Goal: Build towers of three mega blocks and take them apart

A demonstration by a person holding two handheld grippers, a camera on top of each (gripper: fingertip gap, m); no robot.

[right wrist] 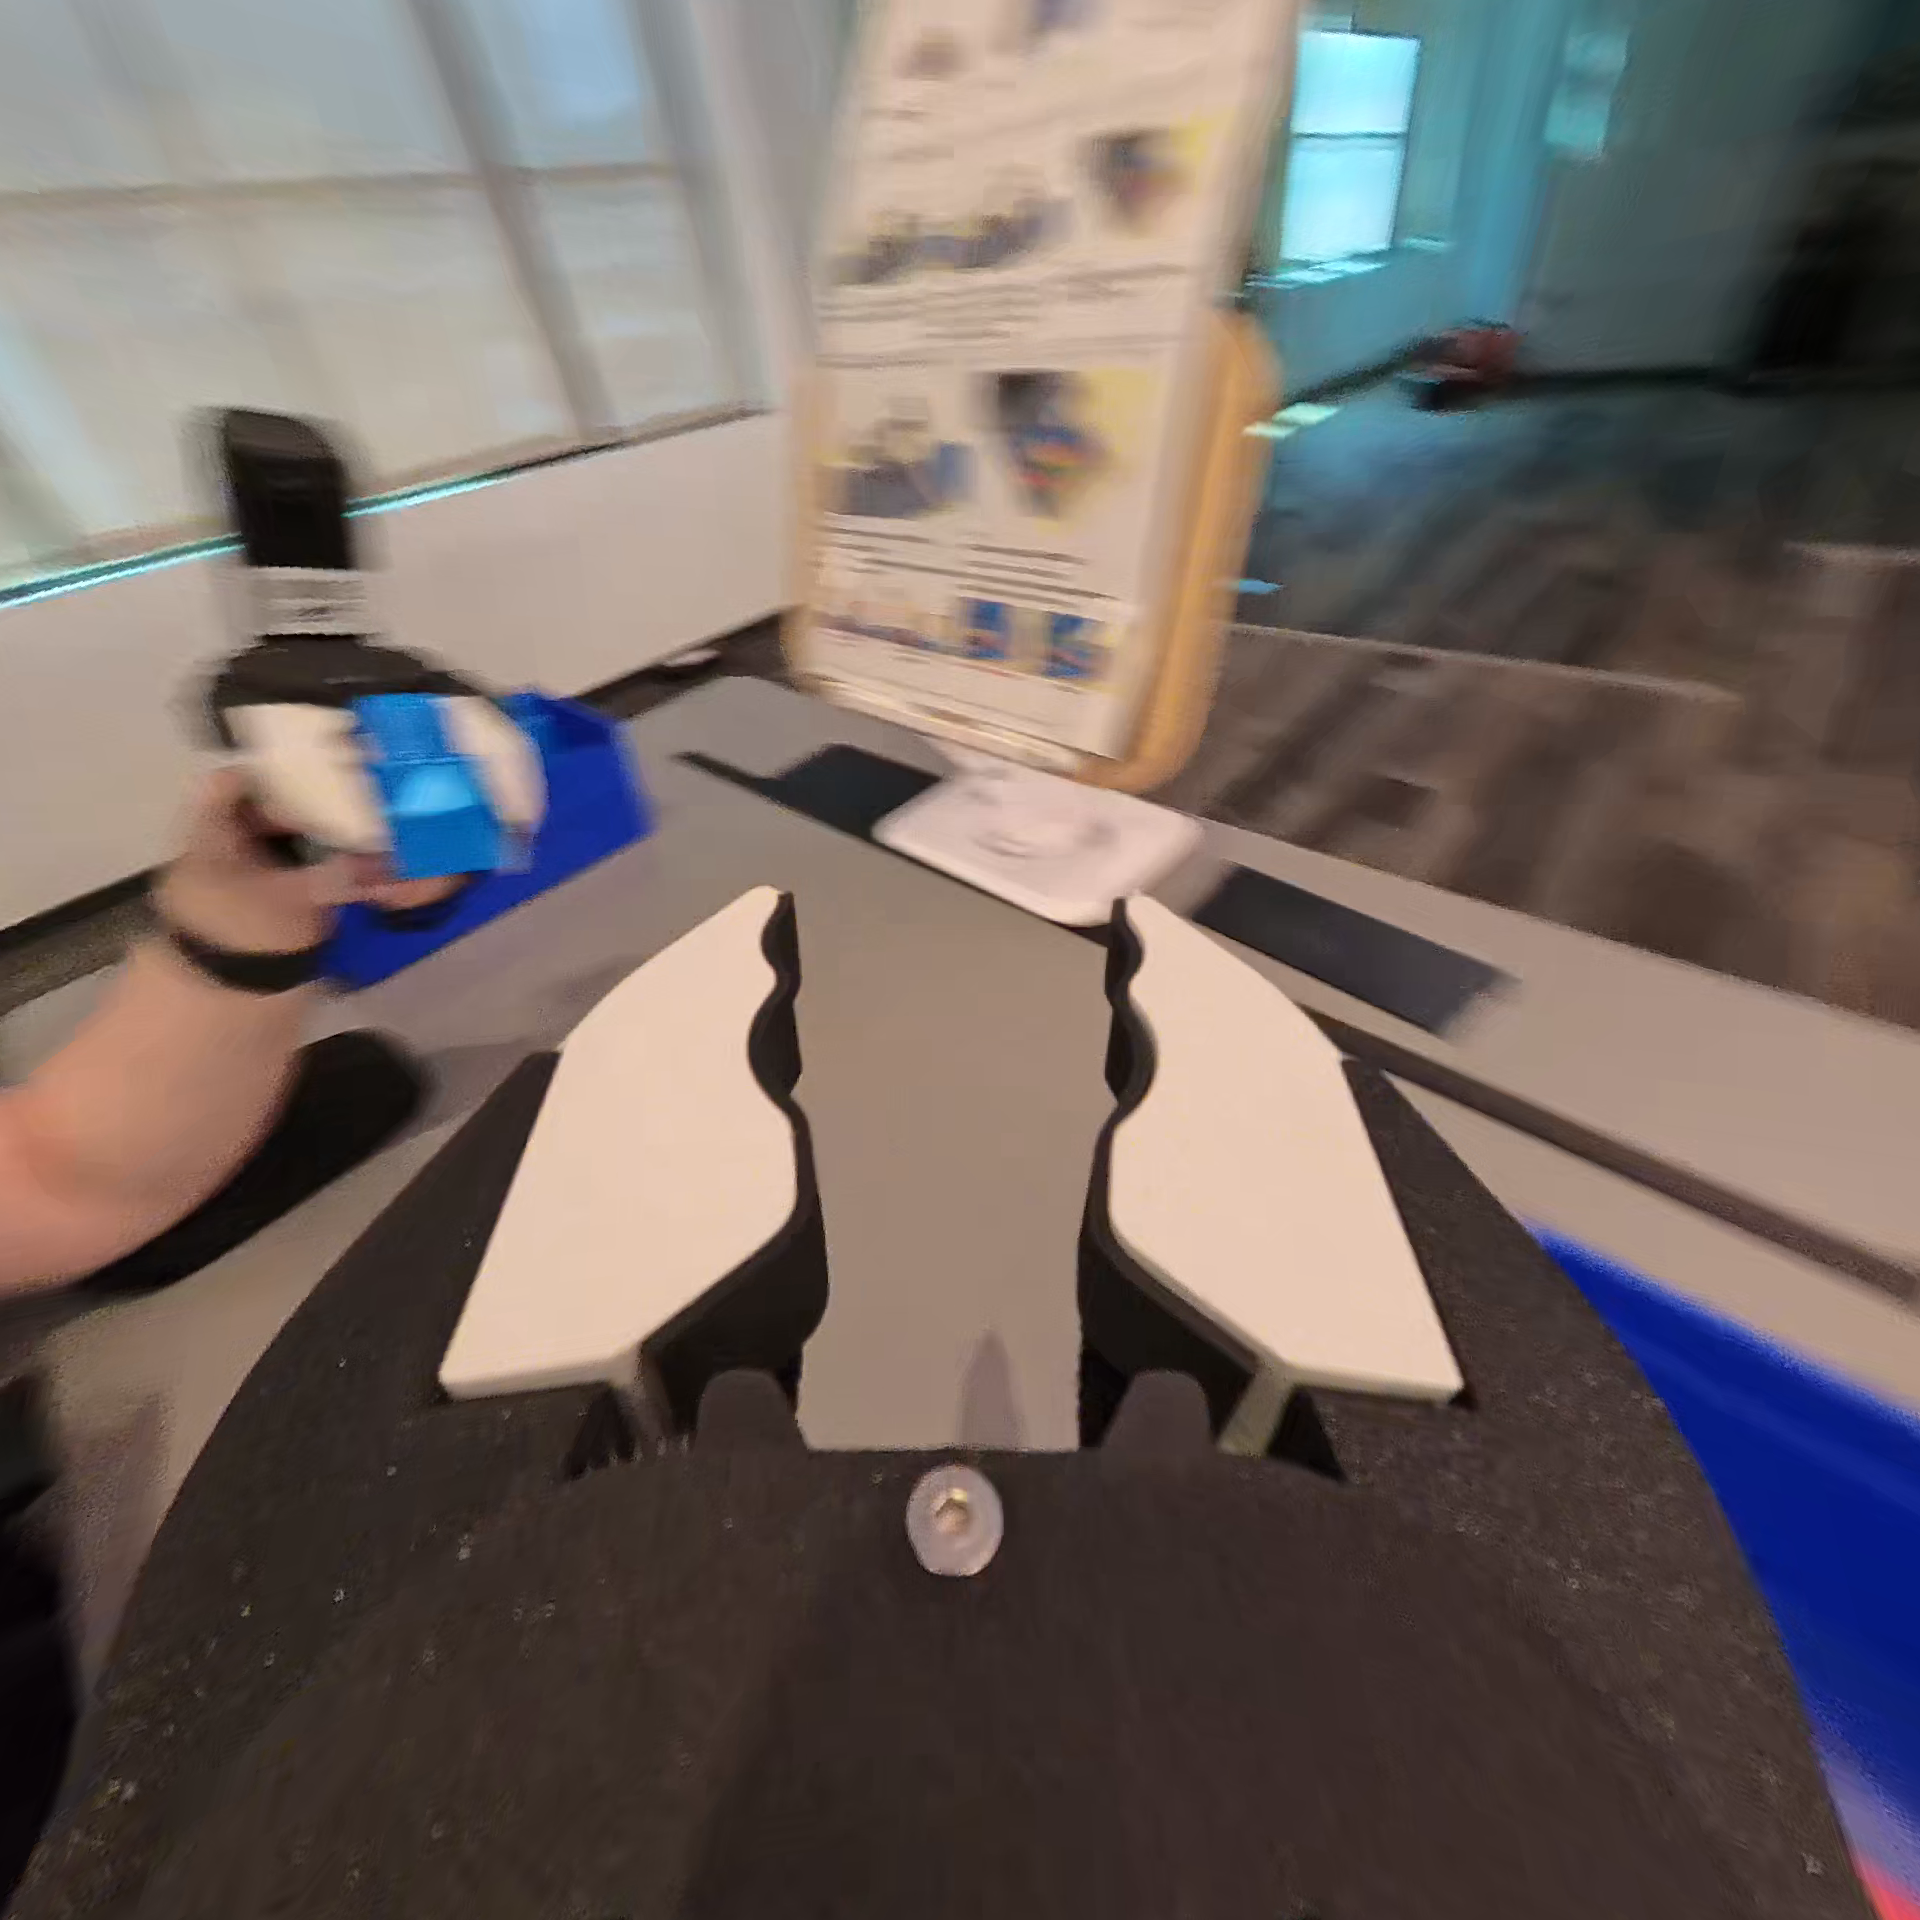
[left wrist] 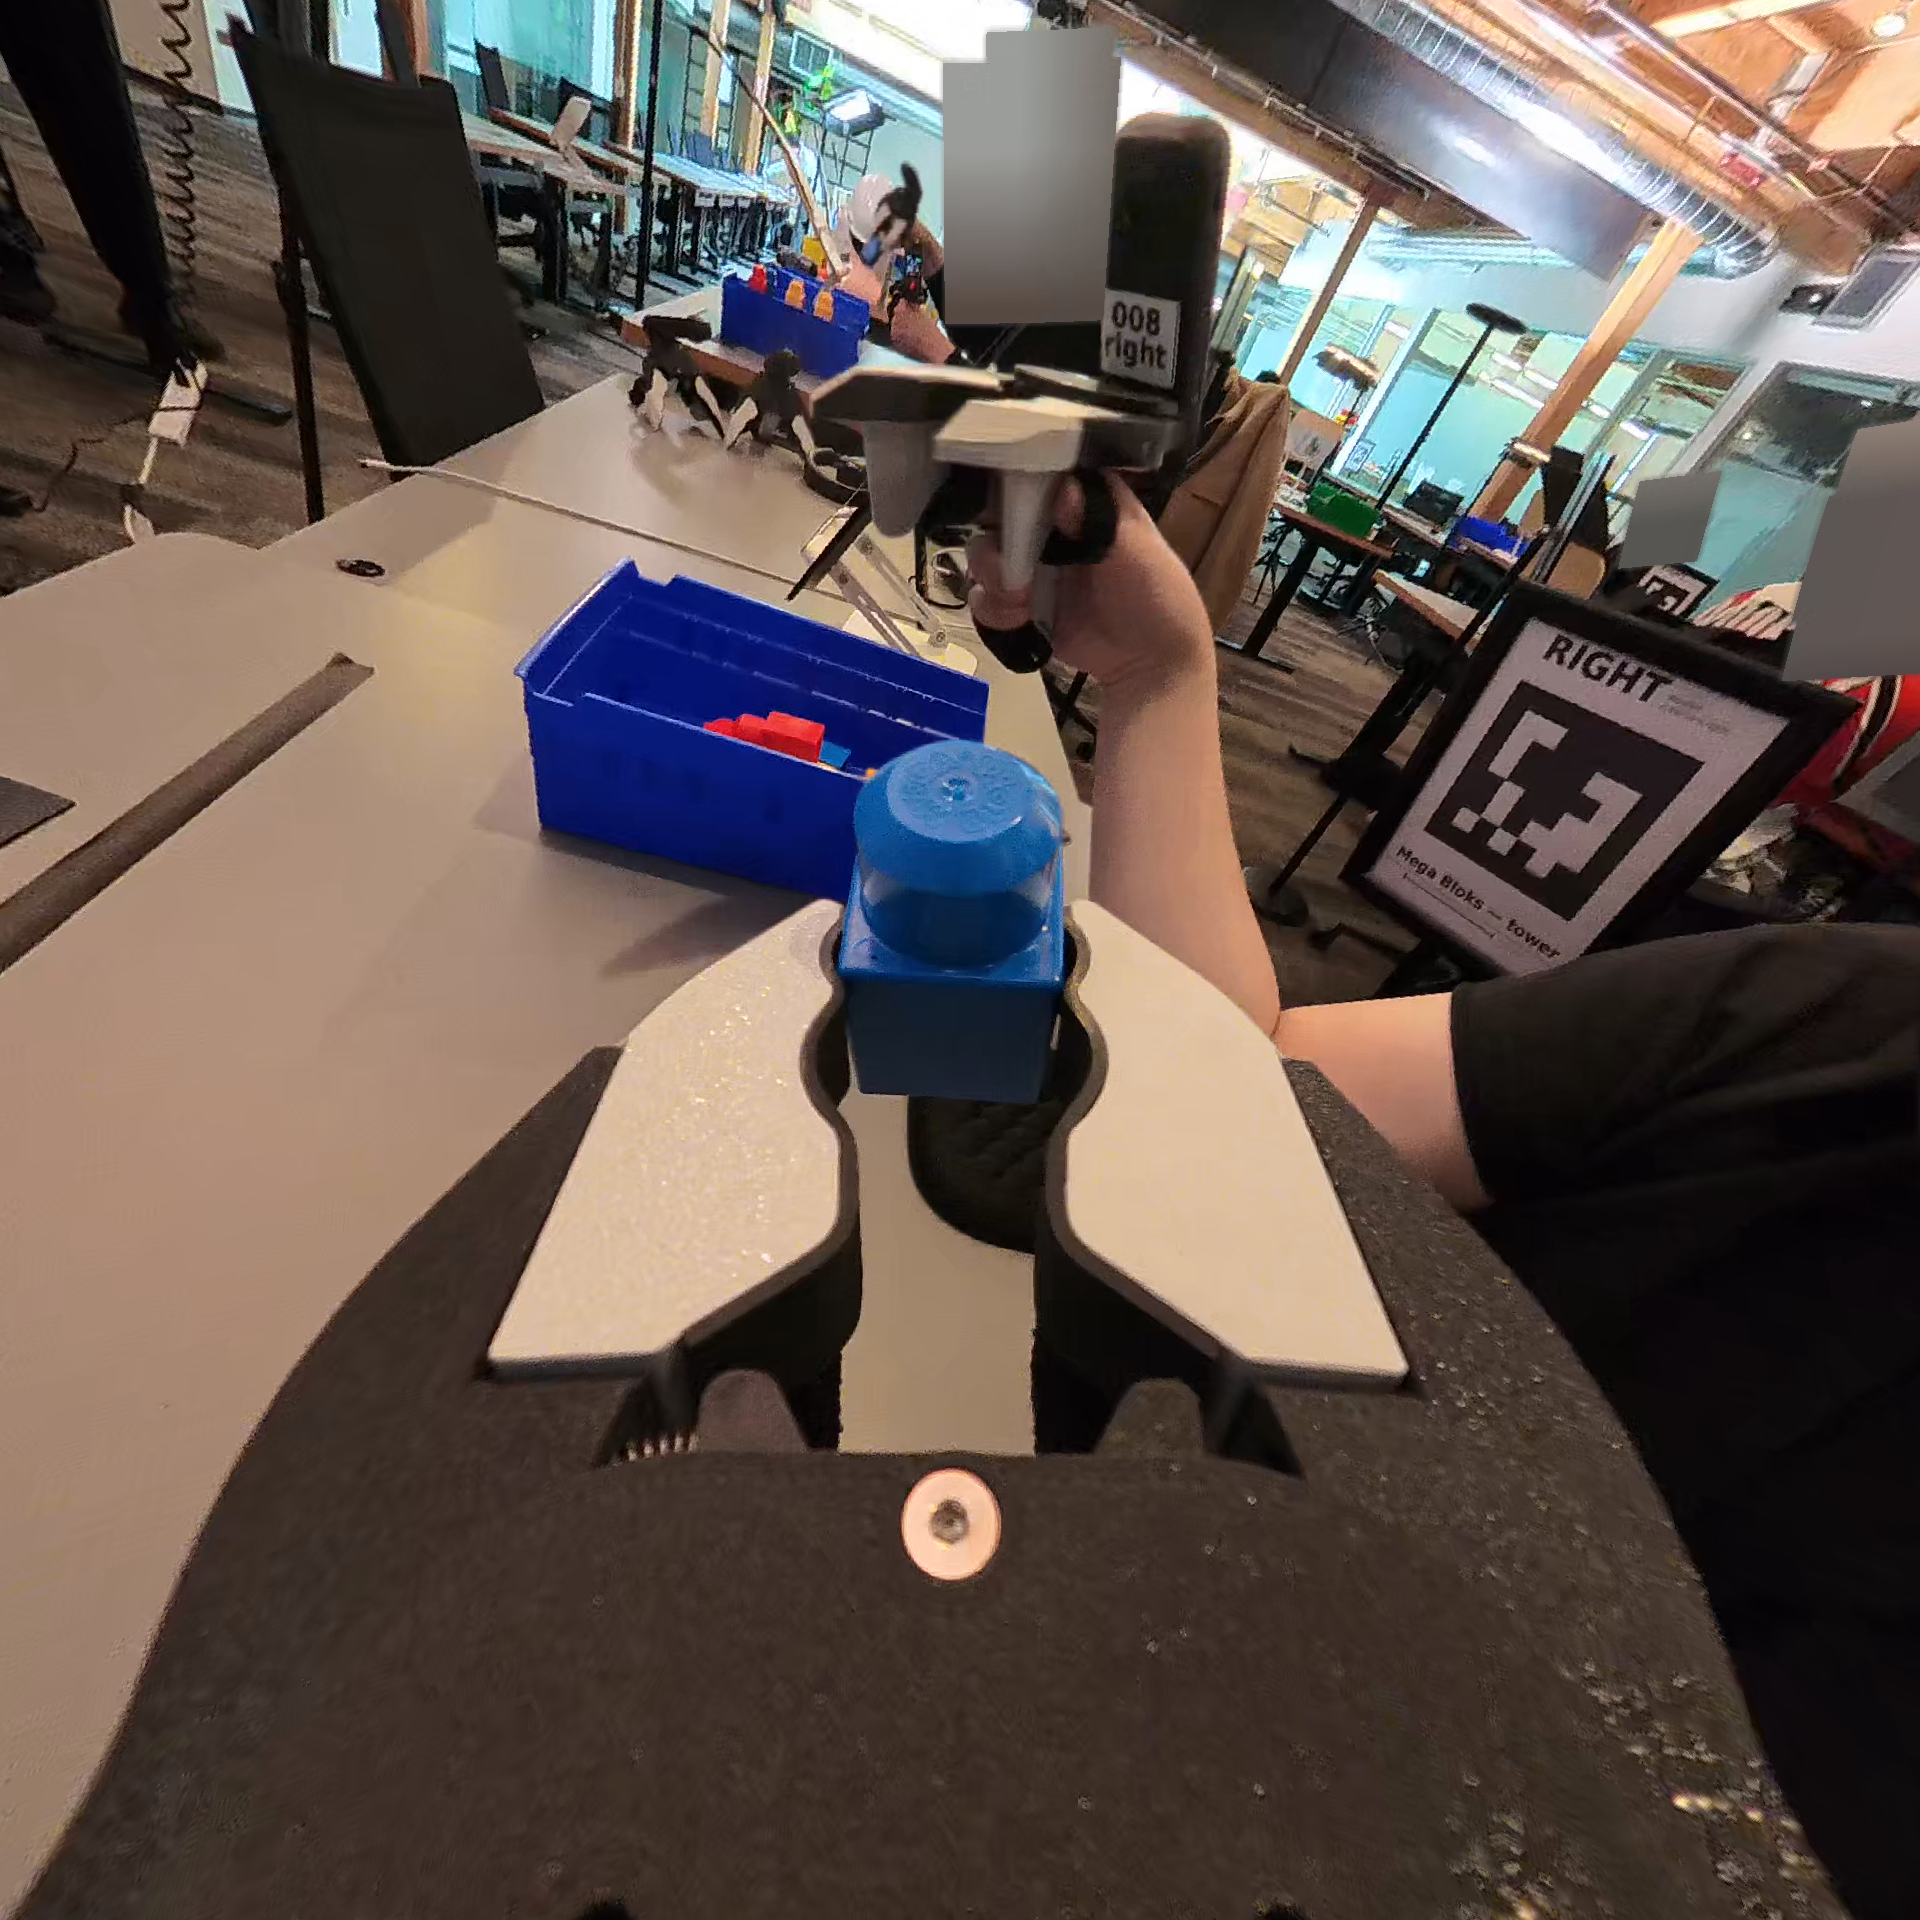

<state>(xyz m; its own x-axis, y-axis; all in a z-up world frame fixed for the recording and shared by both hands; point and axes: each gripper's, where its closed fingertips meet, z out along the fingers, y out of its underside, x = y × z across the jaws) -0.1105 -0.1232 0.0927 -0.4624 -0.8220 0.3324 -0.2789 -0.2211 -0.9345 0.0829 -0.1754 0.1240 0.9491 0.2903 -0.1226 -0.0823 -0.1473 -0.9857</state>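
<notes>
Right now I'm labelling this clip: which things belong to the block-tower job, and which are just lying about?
Belongs to the job:
- blue block, clamped in the left gripper
- right gripper, jaws apart, holding nothing
- blue bin holding red blocks

Just lying about:
- framed marker sign
- instruction poster
- white base plate
- grey table

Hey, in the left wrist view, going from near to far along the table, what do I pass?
Left claw shut on the blue mega block → blue bin holding red blocks → raised right claw, held above the table → far blue bin with red and orange blocks.
</notes>
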